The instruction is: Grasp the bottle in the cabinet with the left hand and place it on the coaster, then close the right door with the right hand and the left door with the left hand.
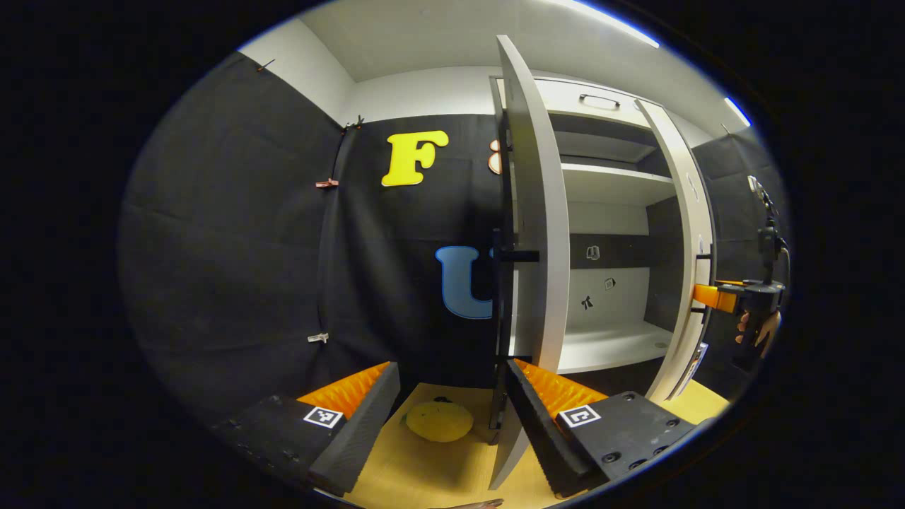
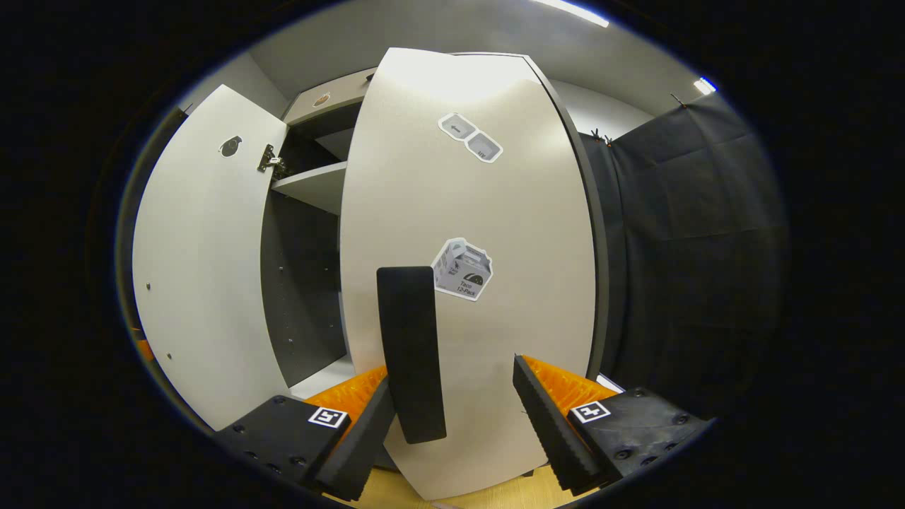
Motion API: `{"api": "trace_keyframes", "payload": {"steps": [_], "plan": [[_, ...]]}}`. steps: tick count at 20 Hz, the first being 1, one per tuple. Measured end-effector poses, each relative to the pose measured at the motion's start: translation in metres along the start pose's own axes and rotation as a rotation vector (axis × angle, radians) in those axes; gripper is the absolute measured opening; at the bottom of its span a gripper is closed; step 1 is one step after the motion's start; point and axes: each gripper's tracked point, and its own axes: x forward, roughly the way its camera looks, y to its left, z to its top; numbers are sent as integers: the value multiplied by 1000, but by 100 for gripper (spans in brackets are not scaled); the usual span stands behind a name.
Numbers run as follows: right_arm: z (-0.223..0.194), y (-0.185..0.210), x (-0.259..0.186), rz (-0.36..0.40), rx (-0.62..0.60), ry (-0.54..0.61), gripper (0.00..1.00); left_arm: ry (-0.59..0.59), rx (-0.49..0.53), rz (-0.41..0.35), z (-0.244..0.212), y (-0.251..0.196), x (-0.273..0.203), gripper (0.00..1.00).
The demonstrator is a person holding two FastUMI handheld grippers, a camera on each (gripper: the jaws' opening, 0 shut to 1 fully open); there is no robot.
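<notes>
The tall white cabinet (image 1: 608, 212) stood ahead of the left gripper (image 1: 452, 424), its shelves bare. The white left door (image 1: 537, 212) stood edge-on just ahead of the wide-open, empty left gripper. The white right door (image 2: 481, 268) faced the right gripper (image 2: 452, 424), whose fingers were spread wide either side of the door's black handle (image 2: 410, 353) without touching it. A round yellow coaster (image 1: 438, 421) lay on the wooden counter (image 1: 424, 474) between the left gripper's fingers. The bottle's position could not be determined.

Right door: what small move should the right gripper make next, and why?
Probably push the right door further toward shut. The right gripper is open right at the door's outer face, with the dark handle between its fingers, and the door is still ajar, the shelf showing past its edge. The left door also stands open.
</notes>
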Motion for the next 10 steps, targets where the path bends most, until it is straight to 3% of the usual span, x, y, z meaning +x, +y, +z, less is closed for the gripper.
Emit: {"api": "trace_keyframes", "payload": {"steps": [5, 8, 10], "plan": [[-1, 8, 11, -43, -37, -5, 98, -19, 18, -40, 4, -2, 8, 93], [2, 13, -1, -25, 8, 2, 92, -7, -32, -93, 4, -7, 12, 91], [8, 10, -17, -17, 27, -11, 96, -7, -37, -112, 7, -10, 13, 91]]}}
